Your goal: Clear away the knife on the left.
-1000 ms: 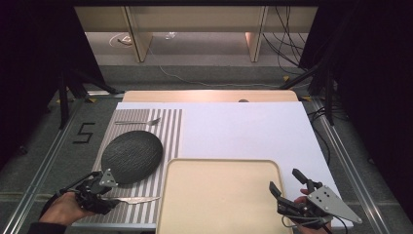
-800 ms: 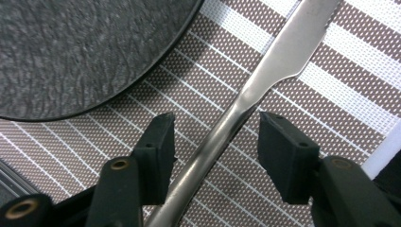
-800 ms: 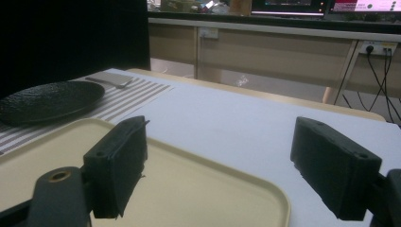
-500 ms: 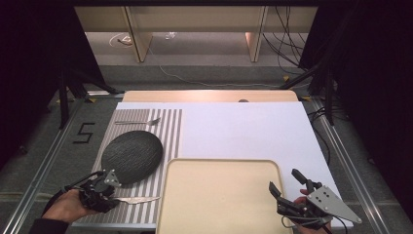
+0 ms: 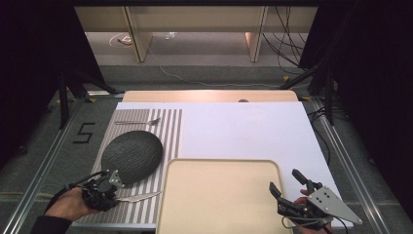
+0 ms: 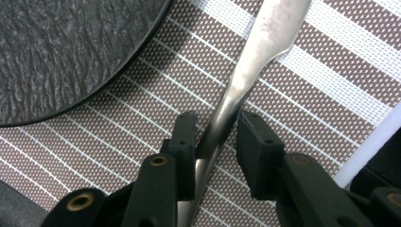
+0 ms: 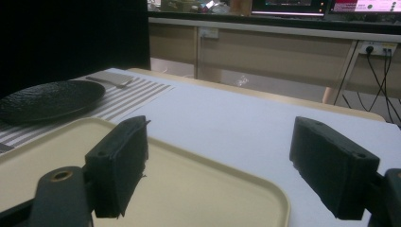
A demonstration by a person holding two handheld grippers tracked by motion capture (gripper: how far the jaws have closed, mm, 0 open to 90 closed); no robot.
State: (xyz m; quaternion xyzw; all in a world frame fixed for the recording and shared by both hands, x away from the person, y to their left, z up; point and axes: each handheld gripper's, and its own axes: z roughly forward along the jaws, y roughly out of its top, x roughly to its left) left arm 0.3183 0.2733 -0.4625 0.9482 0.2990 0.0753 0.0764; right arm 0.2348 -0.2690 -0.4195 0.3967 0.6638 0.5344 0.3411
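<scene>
The knife (image 6: 236,90) lies flat on the striped placemat (image 6: 312,99), just beside the near edge of the dark plate (image 6: 61,52), with its blade pointing toward the beige tray (image 5: 219,195). In the left gripper view its handle passes between the two jaws of the left claw (image 6: 216,137). The jaws have just been closing around it. One pad seems to touch the handle, but a thin gap is visible at the other pad, so I judge the grasp is not yet complete and the knife rests on the placemat with its full weight.

The step in hand is, I think, the taking of the knife. The next move calls for closing the jaws fully until both pads press the handle, and only then lifting, because a thin flat handle can slip or turn.

The right claw (image 5: 288,187) hovers released, its jaws wide apart, over the near right corner of the tray, and holds nothing. A fork (image 5: 139,122) lies at the far end of the placemat, well apart from the knife. Everything rests on the white tabletop (image 5: 243,131).
</scene>
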